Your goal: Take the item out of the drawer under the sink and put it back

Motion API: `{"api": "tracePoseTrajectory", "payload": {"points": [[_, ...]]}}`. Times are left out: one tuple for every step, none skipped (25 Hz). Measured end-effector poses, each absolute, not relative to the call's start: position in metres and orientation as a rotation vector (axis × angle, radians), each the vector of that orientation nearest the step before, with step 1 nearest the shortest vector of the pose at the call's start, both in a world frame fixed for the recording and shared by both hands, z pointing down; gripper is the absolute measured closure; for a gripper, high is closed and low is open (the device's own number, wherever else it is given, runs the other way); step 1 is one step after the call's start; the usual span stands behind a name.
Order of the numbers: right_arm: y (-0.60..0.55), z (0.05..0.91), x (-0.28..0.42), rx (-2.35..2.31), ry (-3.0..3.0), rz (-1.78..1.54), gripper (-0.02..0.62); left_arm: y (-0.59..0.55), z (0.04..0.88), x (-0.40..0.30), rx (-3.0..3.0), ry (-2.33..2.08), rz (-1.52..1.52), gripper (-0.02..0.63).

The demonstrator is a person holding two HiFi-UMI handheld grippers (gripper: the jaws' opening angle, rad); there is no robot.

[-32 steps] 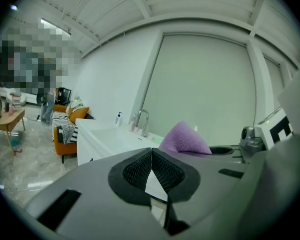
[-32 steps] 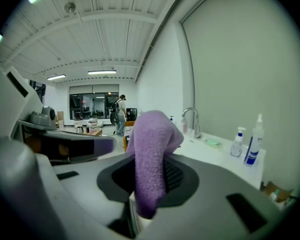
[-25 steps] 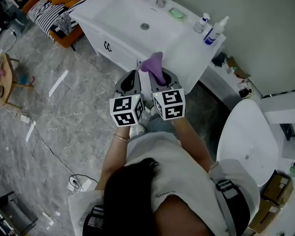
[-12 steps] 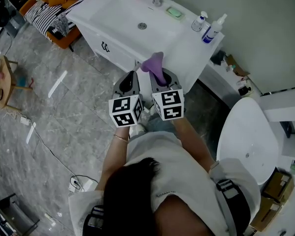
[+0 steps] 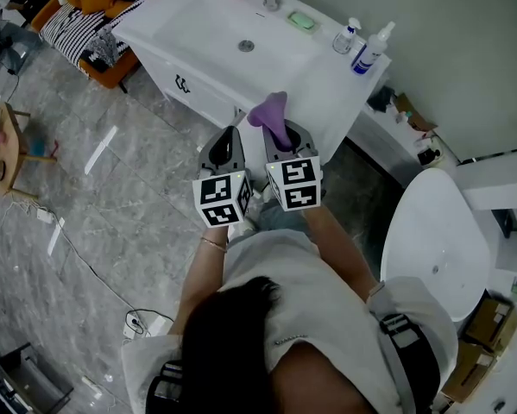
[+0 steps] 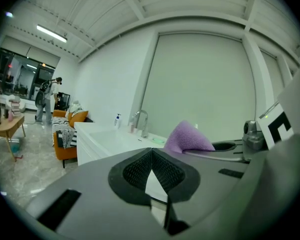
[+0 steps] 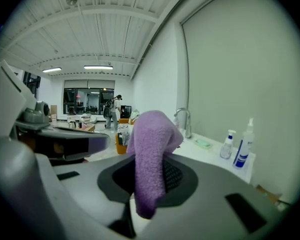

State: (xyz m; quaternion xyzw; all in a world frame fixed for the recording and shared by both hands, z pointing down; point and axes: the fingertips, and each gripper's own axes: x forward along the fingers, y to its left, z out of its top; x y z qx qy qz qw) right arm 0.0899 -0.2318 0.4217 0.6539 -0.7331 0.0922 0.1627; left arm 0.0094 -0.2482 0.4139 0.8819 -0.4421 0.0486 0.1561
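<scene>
My right gripper (image 5: 281,138) pinches the purple cloth (image 5: 272,116) in mid-air before the sink cabinet (image 5: 199,86), my left gripper (image 5: 229,147) closed and empty; caught by one fold, the cloth could slip free onto the floor (image 5: 111,198).

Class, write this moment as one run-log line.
left gripper: shut, empty | right gripper: shut on purple cloth | position: in air before sink

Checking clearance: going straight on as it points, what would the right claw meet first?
Likely the white vanity, around the front rim of its basin, with the purple cloth held in the right claw touching first; depth is unclear.
</scene>
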Motion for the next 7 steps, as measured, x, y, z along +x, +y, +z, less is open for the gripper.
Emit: {"api": "tracePoseTrajectory", "payload": {"points": [[-0.232,0.4221,0.0905,1.865,-2.087,0.256,0.528,-0.248,0.4138,0.0098,2.527,-1.266,0.139,0.601],[-0.2318,0.4225,0.0908,1.865,-2.084,0.254,0.528,-0.2474,0.414,0.0102,2.529,-1.263,0.141,0.601],[-0.2312,0.423,0.0905,1.865,-2.084,0.255,0.528,-0.2465,0.4146,0.0102,2.529,-1.259,0.145,0.601],[-0.2306,0.4231,0.0896,1.866,-2.085,0.256,0.528,-0.2455,0.4154,0.0097,2.529,-1.257,0.148,0.601],[-0.2301,0.4228,0.0883,1.867,-2.088,0.254,0.528,-0.2445,0.4162,0.009,2.527,-1.256,0.152,0.601],[-0.2298,0.4225,0.0868,1.868,-2.091,0.252,0.528,-0.2437,0.4169,0.0081,2.525,-1.257,0.156,0.601],[-0.2294,0.4221,0.0854,1.869,-2.095,0.249,0.528,-0.2429,0.4177,0.0072,2.523,-1.258,0.161,0.601]]}}
